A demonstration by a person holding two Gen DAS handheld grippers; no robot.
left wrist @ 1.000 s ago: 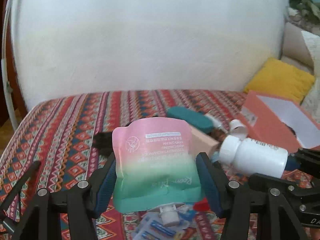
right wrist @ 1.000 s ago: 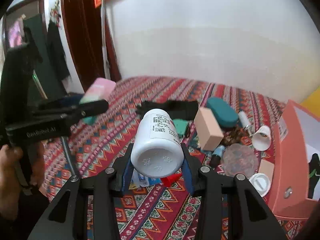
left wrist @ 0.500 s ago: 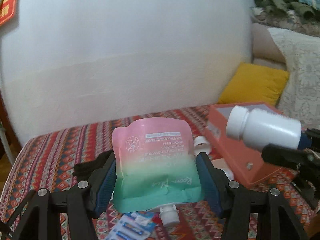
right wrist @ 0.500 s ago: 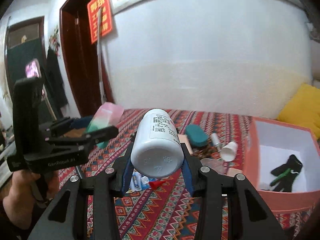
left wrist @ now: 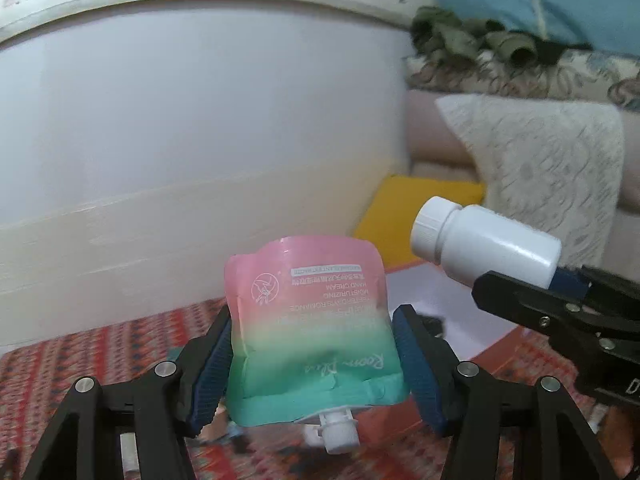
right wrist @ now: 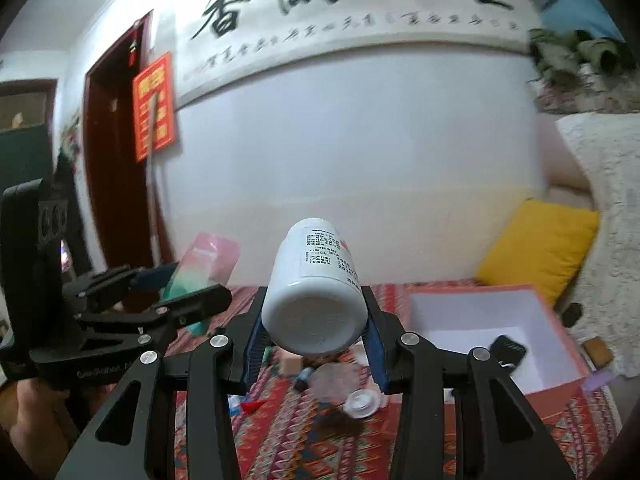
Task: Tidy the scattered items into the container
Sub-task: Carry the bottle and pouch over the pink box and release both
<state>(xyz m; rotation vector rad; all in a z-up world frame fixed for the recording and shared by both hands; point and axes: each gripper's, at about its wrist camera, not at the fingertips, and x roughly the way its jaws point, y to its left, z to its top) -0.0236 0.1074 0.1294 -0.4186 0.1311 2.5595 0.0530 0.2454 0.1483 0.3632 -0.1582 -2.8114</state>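
The left gripper [left wrist: 312,356] pinches a pink-and-green hand cream pouch [left wrist: 310,320] between its blue pads, spout toward the camera, raised above the patterned cloth [left wrist: 100,360]. The right gripper [right wrist: 314,340] clamps a white bottle [right wrist: 316,292] by its base, cap pointing away. To the right of both, the open salmon box [right wrist: 560,380] sits on the cloth with a black item [right wrist: 508,348] inside, its white floor largely bare. A yellow cushion [right wrist: 540,248] lies behind the box.

Soft even indoor light; motion blur throughout; strong fisheye bending, dark corners.
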